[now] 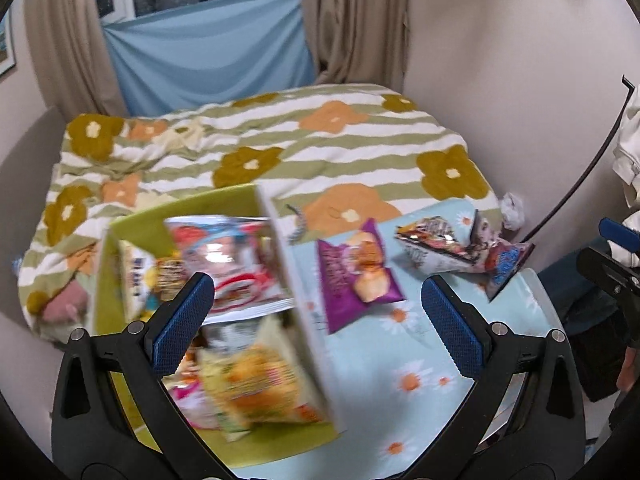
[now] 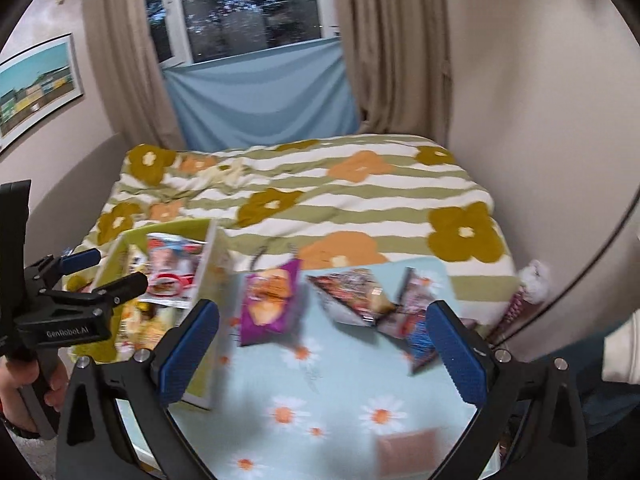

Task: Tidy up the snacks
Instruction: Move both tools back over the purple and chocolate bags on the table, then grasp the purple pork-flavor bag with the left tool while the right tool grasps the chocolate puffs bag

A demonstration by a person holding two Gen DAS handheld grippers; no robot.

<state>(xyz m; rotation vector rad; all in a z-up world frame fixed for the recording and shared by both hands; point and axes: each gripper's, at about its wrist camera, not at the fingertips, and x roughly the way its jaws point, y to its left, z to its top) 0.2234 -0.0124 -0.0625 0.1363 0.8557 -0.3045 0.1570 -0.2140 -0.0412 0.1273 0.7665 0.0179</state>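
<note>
Snacks were in two places: several packets stood in the green box (image 1: 120,232) on the left of the worktop (image 1: 420,360), and the others lay loose on its daisy cloth. I kept my left tool (image 1: 316,320) spread wide and empty above the box wall, nothing between its blue pads (image 1: 182,320). My right tool (image 2: 324,354) was spread too, over bare cloth, holding nothing. Just beyond, the purple packet (image 2: 270,304) lay flat beside the box, and further right the dark triangular packets (image 2: 356,296) leaned against each other. Behind the worktop was the bed with its flowered blanket (image 2: 360,200), then the window (image 2: 248,4) with curtains.
</note>
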